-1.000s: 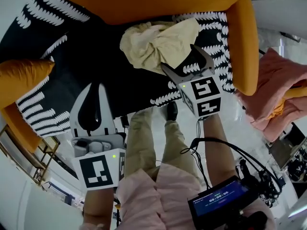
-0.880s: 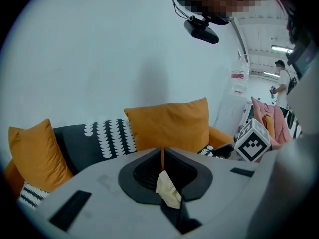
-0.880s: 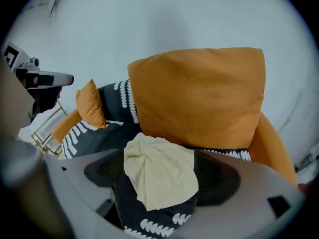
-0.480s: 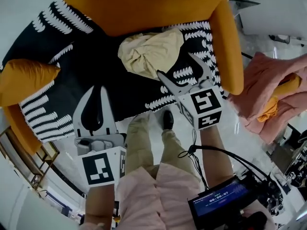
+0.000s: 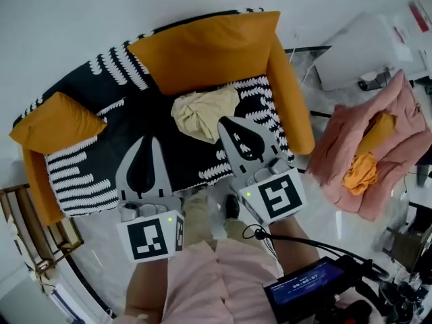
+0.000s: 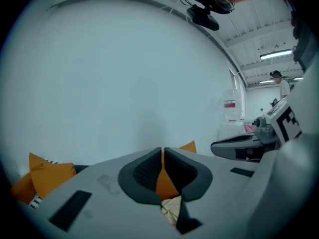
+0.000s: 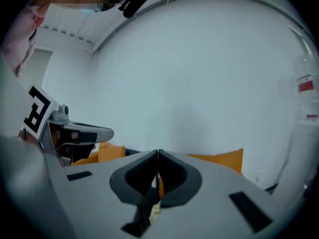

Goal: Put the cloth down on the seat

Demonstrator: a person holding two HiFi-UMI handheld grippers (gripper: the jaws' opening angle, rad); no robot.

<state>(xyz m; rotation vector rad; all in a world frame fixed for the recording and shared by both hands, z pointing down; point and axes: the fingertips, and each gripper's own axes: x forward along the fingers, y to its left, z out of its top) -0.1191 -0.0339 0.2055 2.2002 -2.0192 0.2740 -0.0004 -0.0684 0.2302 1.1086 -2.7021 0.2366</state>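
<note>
Crumpled cream cloth (image 5: 202,112): lies on the black-and-white patterned sofa seat (image 5: 128,123), just before the orange back cushion (image 5: 206,49). Your left gripper (image 5: 144,144) and right gripper (image 5: 228,123): jaws pressed together, holding nothing. Risk: your right tips, near the cloth, could snag it and drag it off.

Ahead of you: plain pale wall (image 5: 135,5), unbroken. Against it stands a sofa (image 5: 81,174), black with a white leaf print, with orange bolsters (image 5: 290,93) along the back and at both ends. At your right, a pink padded heap (image 5: 398,120) lies on the glossy pale floor (image 5: 331,208), with a white unit (image 5: 358,46) beyond it. Wooden rack (image 5: 27,228) at your left. Ceiling strip lights (image 6: 276,54) are on.
</note>
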